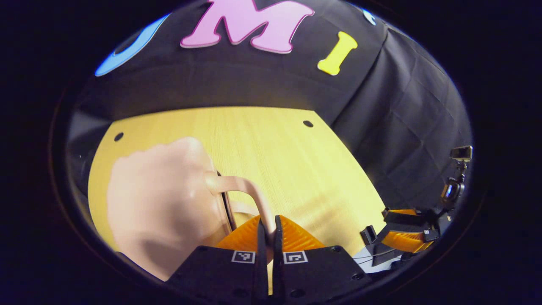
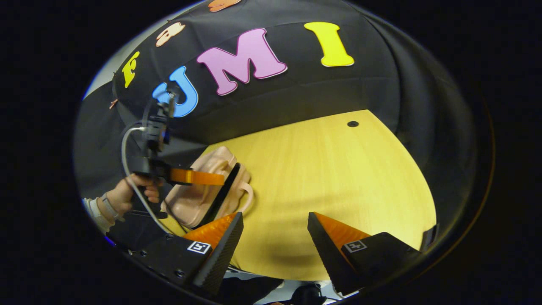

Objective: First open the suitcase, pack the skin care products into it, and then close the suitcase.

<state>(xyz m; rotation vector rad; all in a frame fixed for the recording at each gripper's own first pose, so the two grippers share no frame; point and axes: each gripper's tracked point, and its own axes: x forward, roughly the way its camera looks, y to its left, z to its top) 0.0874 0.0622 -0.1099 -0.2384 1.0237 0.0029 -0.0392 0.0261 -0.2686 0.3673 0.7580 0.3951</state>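
The yellow wooden table (image 2: 338, 178) carries a pale pink suitcase (image 2: 203, 190) near its left edge, case shut, handle (image 1: 250, 192) toward the middle. The left gripper (image 1: 267, 226) has its fingers pressed together on that handle. The right gripper (image 2: 275, 228) hangs over bare tabletop, fingers wide apart, holding nothing.
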